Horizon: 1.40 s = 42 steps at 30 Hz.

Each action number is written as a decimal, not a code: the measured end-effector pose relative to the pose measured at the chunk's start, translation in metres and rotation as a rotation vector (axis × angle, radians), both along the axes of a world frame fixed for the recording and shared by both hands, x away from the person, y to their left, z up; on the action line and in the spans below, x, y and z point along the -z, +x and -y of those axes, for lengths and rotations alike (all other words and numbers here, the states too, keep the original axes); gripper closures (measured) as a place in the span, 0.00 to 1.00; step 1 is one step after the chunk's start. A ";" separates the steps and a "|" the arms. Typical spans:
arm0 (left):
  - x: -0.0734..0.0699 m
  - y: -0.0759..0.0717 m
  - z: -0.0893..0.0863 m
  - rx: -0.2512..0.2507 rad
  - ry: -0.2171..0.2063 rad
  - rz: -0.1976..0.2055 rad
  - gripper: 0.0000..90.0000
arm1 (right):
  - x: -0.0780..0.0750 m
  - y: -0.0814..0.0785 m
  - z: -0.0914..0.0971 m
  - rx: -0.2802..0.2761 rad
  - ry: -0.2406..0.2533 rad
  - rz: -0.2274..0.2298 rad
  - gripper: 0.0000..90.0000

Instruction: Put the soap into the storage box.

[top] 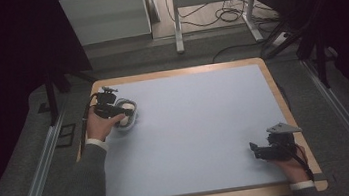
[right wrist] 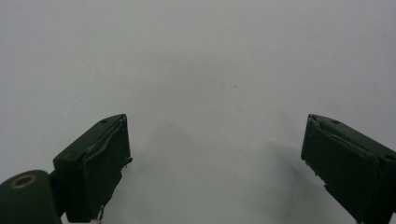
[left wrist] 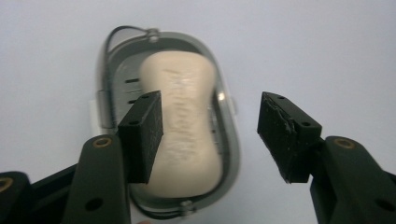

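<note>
A cream bar of soap lies in an oval grey soap dish with a wire clasp, on the pale blue mat. In the high view the soap dish sits near the mat's left edge. My left gripper hovers over it, open; the left jaw hangs above the soap and the right jaw is beyond the dish's rim. From above, the left gripper covers part of the dish. My right gripper stands open over bare mat, and the high view places the right gripper near the front right corner.
The pale blue mat covers a wood-edged table. Behind the table stand a white cabinet and a metal table frame with cables on the floor. Metal rails run along both sides.
</note>
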<state>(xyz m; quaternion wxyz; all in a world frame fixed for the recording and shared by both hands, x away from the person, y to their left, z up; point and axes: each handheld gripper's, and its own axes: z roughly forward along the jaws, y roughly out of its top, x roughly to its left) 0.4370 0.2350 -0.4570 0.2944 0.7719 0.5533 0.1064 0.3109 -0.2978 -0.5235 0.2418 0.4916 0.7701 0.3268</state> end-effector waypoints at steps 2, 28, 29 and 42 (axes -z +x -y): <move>-0.003 -0.003 0.000 0.005 -0.006 0.014 0.44 | 0.000 0.000 0.001 0.002 0.000 0.001 0.09; -0.001 -0.080 0.017 0.160 -0.110 0.129 0.34 | -0.003 0.003 -0.004 -0.007 0.002 0.013 0.09; 0.001 -0.083 0.017 0.167 -0.114 0.129 0.34 | -0.003 0.003 -0.004 -0.007 0.002 0.013 0.09; 0.040 -0.126 0.034 0.227 -0.129 0.112 0.33 | -0.004 0.002 -0.004 -0.005 -0.001 0.017 0.09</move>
